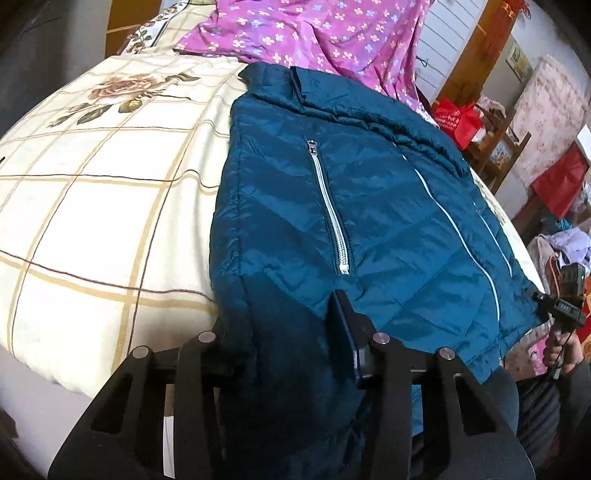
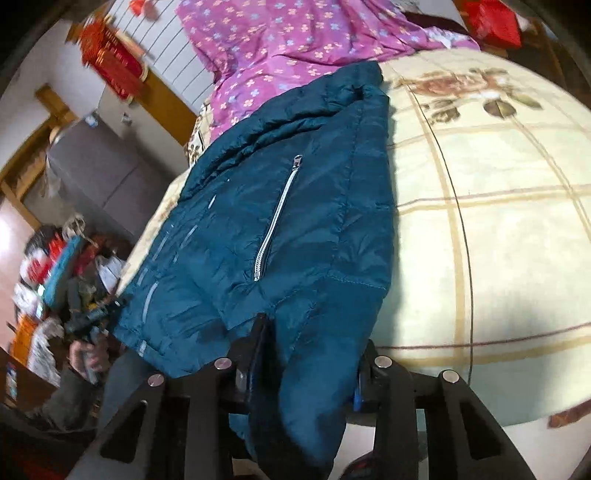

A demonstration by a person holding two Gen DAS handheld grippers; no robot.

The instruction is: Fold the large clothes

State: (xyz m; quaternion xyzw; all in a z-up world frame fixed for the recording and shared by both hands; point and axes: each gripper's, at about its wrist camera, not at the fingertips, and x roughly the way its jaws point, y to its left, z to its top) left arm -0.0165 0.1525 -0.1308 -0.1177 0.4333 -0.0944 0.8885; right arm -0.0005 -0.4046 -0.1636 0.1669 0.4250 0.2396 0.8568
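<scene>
Your two grippers point downward at the near hem of the teal puffer jacket (image 1: 332, 206). Your left gripper (image 1: 288, 332) has its jaws closed on a fold of the hem, and your right gripper (image 2: 314, 343) pinches the hem in the same way. The jacket lies on the checked floral bedspread (image 1: 103, 192), its long axis running away from you, collar toward the purple flowered cloth (image 1: 295, 29).

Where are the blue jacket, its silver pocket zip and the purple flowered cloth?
blue jacket (image 1: 388, 206), left wrist view, quilted front panel.
silver pocket zip (image 2: 275, 218), right wrist view, middle of the zip.
purple flowered cloth (image 1: 295, 29), left wrist view, flat printed area.
</scene>
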